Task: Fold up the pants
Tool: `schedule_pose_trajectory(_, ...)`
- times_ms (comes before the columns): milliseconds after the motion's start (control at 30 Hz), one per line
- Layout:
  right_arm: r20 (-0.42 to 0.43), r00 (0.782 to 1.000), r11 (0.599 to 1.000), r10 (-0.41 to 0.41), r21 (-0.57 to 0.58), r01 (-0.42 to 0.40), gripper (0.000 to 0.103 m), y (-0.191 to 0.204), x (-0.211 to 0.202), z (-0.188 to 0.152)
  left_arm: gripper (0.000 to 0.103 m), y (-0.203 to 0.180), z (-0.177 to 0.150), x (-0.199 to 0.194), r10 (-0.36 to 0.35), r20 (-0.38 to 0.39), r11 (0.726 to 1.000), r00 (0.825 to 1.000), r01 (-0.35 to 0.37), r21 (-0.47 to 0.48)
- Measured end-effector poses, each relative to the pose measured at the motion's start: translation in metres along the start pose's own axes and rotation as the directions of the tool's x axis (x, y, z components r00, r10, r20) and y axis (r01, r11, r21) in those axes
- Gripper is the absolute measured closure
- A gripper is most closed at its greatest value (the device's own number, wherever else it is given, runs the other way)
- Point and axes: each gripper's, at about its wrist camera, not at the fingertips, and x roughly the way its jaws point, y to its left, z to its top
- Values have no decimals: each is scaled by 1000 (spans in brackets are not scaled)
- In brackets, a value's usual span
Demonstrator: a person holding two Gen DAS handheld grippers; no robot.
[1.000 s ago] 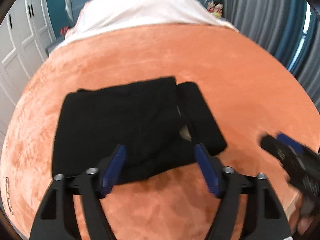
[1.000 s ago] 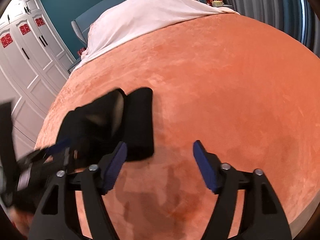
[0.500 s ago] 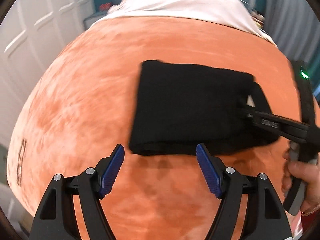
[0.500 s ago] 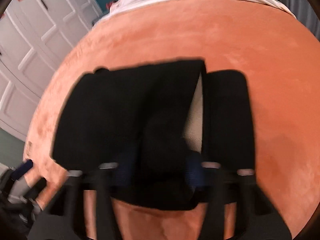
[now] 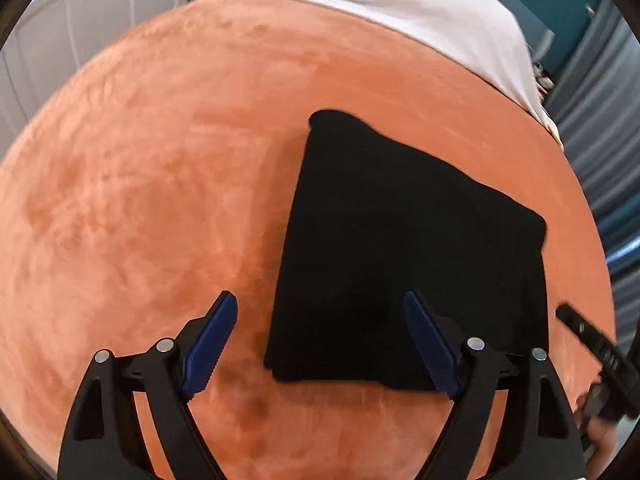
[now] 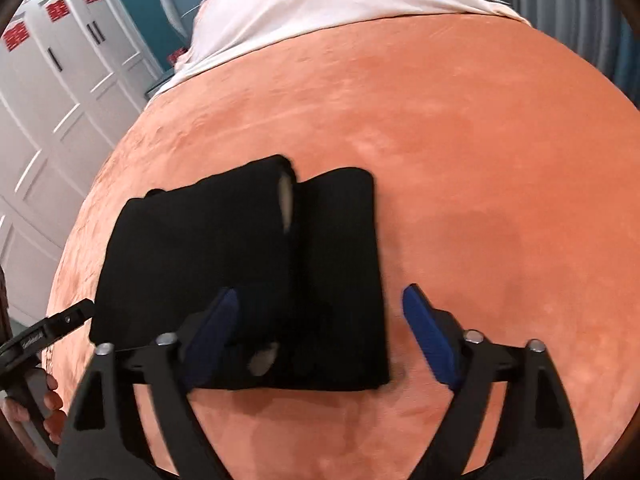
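- One pair of black pants, folded, lies flat on the orange blanket.
- Two grippers: left gripper and right gripper, both with jaws opening, gripping nothing.

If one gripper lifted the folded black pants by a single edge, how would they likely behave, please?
The black pants are soft layered cloth, so they would probably droop and unfold. The narrower folded strip beside the main stack might slide off. On the plush orange blanket, pushing would likely bunch them rather than slide them.

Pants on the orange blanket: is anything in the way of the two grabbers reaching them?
Nothing visible. The black pants lie bare on the orange blanket, right before the opening left gripper and opening right gripper.
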Motion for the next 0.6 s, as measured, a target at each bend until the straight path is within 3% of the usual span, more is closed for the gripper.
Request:
schedule_pose_trajectory(67, -71, 997, 1000, 6, 18, -5, 19, -4, 19, -1, 20, 2, 3, 17, -7, -45, 999, 999, 5, -43)
schedule_pose_trajectory(167, -130, 988, 993, 88, 84, -78, 14, -11, 46, -9, 14, -3, 5, 34, -1, -63, 997, 998, -3, -76)
schedule_pose_trajectory(233, -106, 986, 984, 130, 137, -115, 13, -12, 53, -15, 13, -7, 4, 43, 9, -67, 997, 998, -15, -77)
schedule_pose_trajectory(267, -103, 985, 985, 137, 121, -124, 21, -8, 52, -15, 21, -7, 4, 50, -10, -86, 996, 996, 2, -90)
schedule_pose_trajectory(300, -104, 981, 981, 166, 119, -154, 45, -6, 50, -14, 33, -5, 4, 50, -48, -95, 993, 994, 38, -108)
schedule_pose_trajectory(333, -103, 979, 977, 178, 133, -164, 50, -7, 43, -12, 48, -4, 5, 47, -89, -108, 990, 990, 76, -121)
schedule_pose_trajectory(367, -102, 979, 978, 178, 126, -165, 61, -6, 36, -10, 67, -7, 7, 37, -76, -106, 992, 991, 65, -105)
schedule_pose_trajectory(467, -79, 969, 969, 235, 93, -228, 75, -3, -3, -7, 78, -14, 4, 6, -87, -92, 996, 992, 84, -38)
schedule_pose_trajectory(600, -96, 962, 967, 255, 48, -251, 76, 0, -49, -31, 78, -15, -24, -43, -111, -119, 994, 987, 112, 2)
